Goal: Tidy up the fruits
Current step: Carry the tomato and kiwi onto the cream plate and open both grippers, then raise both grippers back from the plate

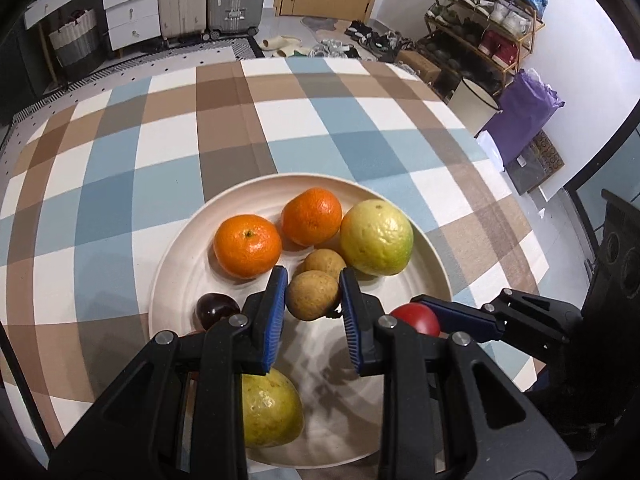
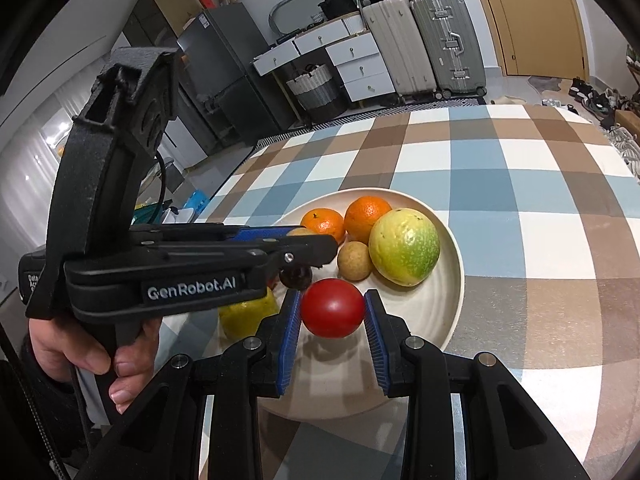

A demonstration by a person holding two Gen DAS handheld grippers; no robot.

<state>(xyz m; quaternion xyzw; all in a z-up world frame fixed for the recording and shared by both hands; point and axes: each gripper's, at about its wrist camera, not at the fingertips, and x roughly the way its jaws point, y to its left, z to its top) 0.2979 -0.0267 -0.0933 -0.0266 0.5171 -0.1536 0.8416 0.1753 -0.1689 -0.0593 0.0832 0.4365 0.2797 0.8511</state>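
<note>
A cream plate (image 1: 176, 280) (image 2: 448, 312) on the checked tablecloth holds the fruit. My left gripper (image 1: 313, 294) is shut on a small brown round fruit (image 1: 312, 295), just above the plate. A second brown fruit (image 1: 323, 265) (image 2: 354, 261) lies behind it. My right gripper (image 2: 333, 309) is shut on a red tomato-like fruit (image 2: 332, 308) (image 1: 416, 318), held over the plate's near side. Two oranges (image 1: 247, 246) (image 1: 312, 216), a yellow-green guava (image 1: 376, 237) (image 2: 404, 246), a dark plum (image 1: 216, 309) and another guava (image 1: 270, 408) rest in the plate.
The table (image 1: 120, 184) is covered by a blue, brown and white checked cloth. A hand (image 2: 100, 348) grips the left gripper's handle. Suitcases (image 2: 424, 44), drawers (image 1: 130, 8) and a shoe rack (image 1: 484, 28) stand beyond the table.
</note>
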